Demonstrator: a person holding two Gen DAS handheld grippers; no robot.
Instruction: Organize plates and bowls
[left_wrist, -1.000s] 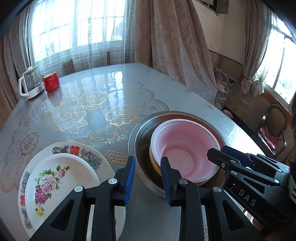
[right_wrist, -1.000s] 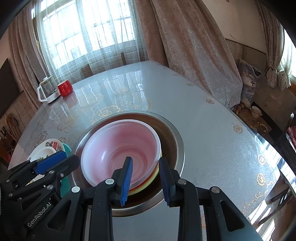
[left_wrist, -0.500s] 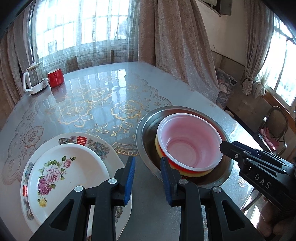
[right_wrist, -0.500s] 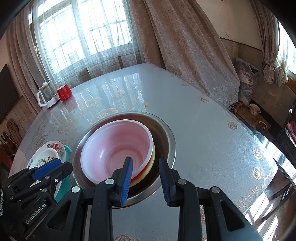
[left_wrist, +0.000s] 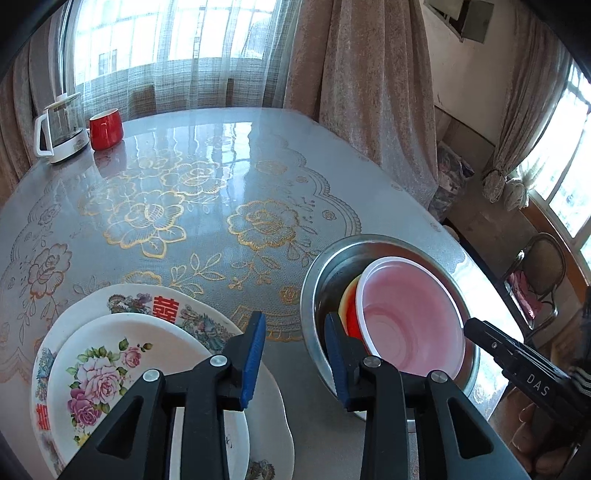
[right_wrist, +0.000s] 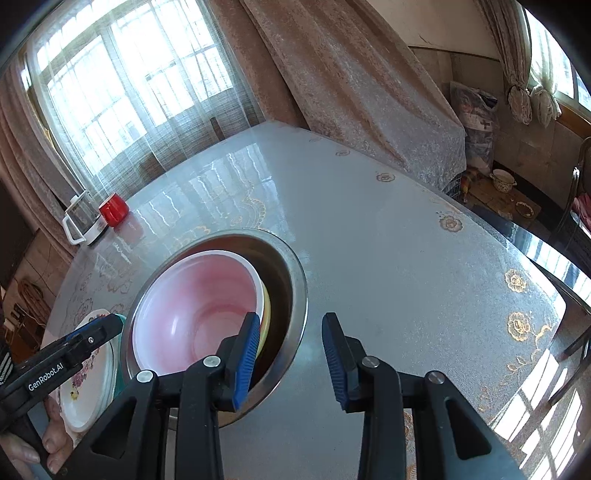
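Observation:
A pink bowl (left_wrist: 410, 321) sits on top of red and yellow bowls inside a steel basin (left_wrist: 314, 277) on the table. Left of the basin lies a rose-patterned plate (left_wrist: 122, 362) stacked on a larger plate (left_wrist: 162, 306) with a red character. My left gripper (left_wrist: 293, 332) hovers over the gap between the plates and the basin, its jaws opening with nothing between them. My right gripper (right_wrist: 290, 332) hangs over the near right rim of the steel basin (right_wrist: 295, 273), beside the pink bowl (right_wrist: 199, 302). Its jaws are also opening, and nothing is between them.
A glass kettle (left_wrist: 61, 129) and a red mug (left_wrist: 106, 129) stand at the table's far left edge. The flowered tablecloth (left_wrist: 207, 206) stretches behind the dishes. A chair (left_wrist: 535, 273) stands past the right table edge. A hand (right_wrist: 48, 443) holds the left gripper.
Both grippers have drawn apart sideways: the left toward the plates, the right toward the basin's right rim. Both pairs of jaws stand a little wider than before.

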